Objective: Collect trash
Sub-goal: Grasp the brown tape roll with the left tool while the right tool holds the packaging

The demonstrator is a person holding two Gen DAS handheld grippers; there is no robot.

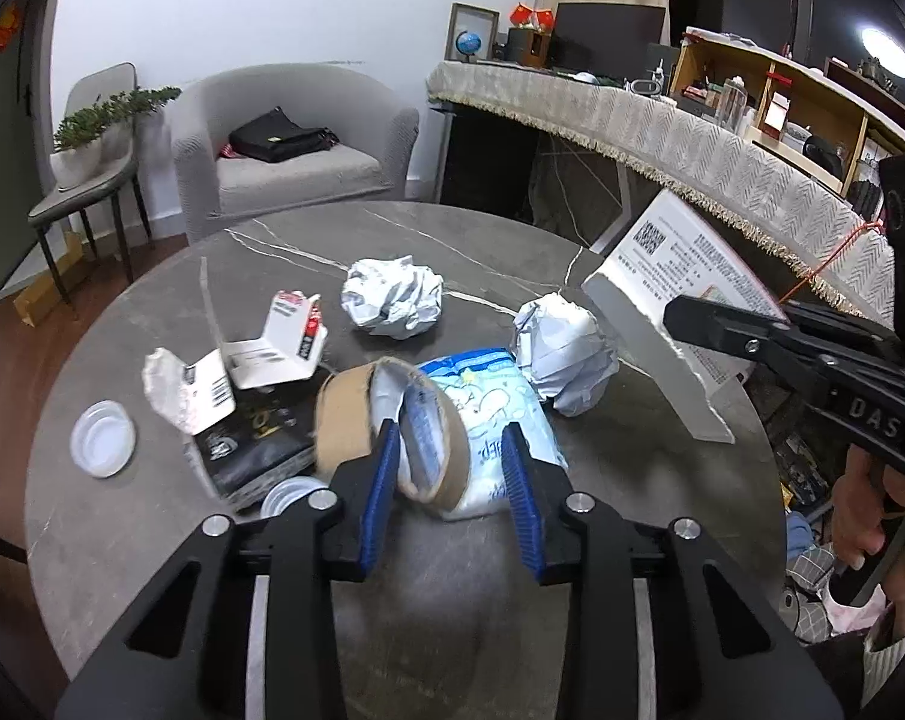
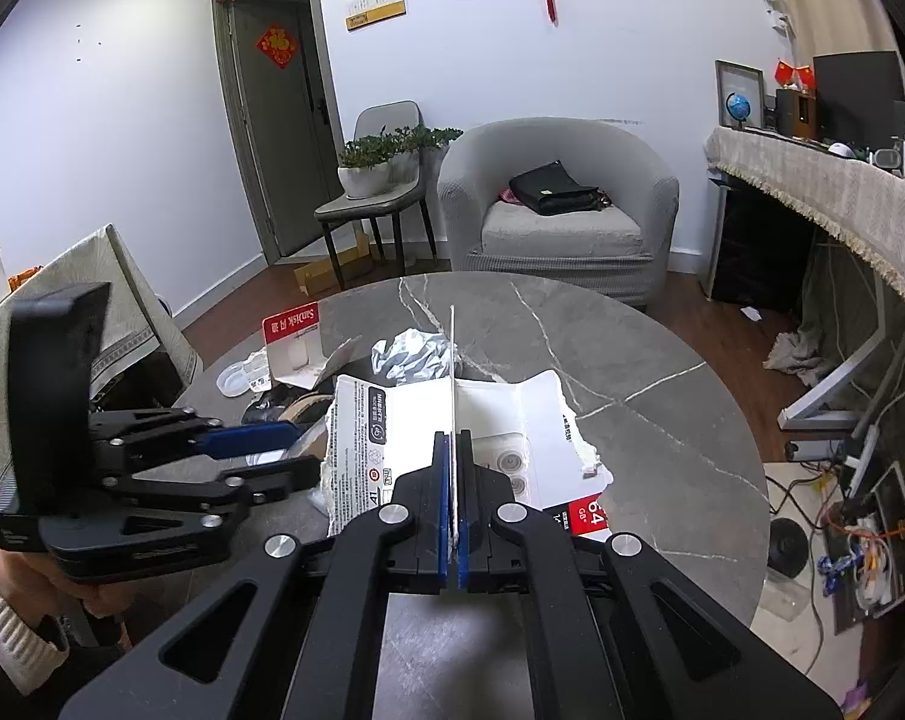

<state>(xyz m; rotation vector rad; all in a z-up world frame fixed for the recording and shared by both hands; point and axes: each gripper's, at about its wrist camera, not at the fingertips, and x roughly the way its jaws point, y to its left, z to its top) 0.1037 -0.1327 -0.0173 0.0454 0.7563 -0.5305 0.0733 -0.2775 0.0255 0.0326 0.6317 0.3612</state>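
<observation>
On the round grey marble table (image 1: 122, 540) lies trash. A brown cardboard tape ring (image 1: 344, 420) leans on a blue-white tissue pack (image 1: 494, 414). My left gripper (image 1: 452, 462) reaches around the ring's near rim; its left pad touches the ring, while a gap shows at the right pad, so it is open. Two crumpled paper balls (image 1: 392, 300) (image 1: 563, 354) lie behind. My right gripper (image 2: 452, 456) is shut on a torn white card package (image 2: 494, 414), held edge-on above the table; it is seen in the left wrist view as the card package (image 1: 662, 300).
A red-white SanDisk box (image 1: 284, 342), a torn wrapper (image 1: 182, 390), a black packet (image 1: 254, 444) and two plastic lids (image 1: 103, 438) (image 1: 290, 495) lie at the left. Beyond the table stand a grey armchair (image 2: 560, 210) and a cloth-covered desk (image 1: 662, 120). Cables (image 2: 860, 510) litter the floor.
</observation>
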